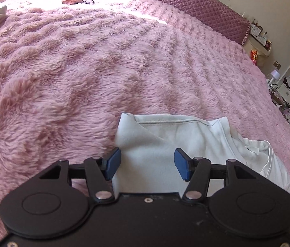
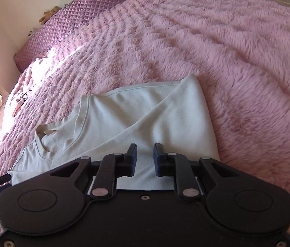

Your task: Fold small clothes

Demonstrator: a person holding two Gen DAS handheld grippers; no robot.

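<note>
On pink blanket [image 2: 237, 65], shirt [image 2: 145, 119] lies collar-left — both hand-held grippers [image 1: 148, 163] [image 2: 144, 159] released.

The shirt [image 2: 145, 123] lies on the blanket [image 2: 237, 61], headboard [image 2: 79, 18] behind it.

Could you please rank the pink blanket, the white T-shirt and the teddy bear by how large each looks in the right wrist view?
1. pink blanket, filling most of the view.
2. white T-shirt, though it lies nearest the camera.
3. teddy bear, tiny and far off by the headboard, so its true size is unsure.
</note>
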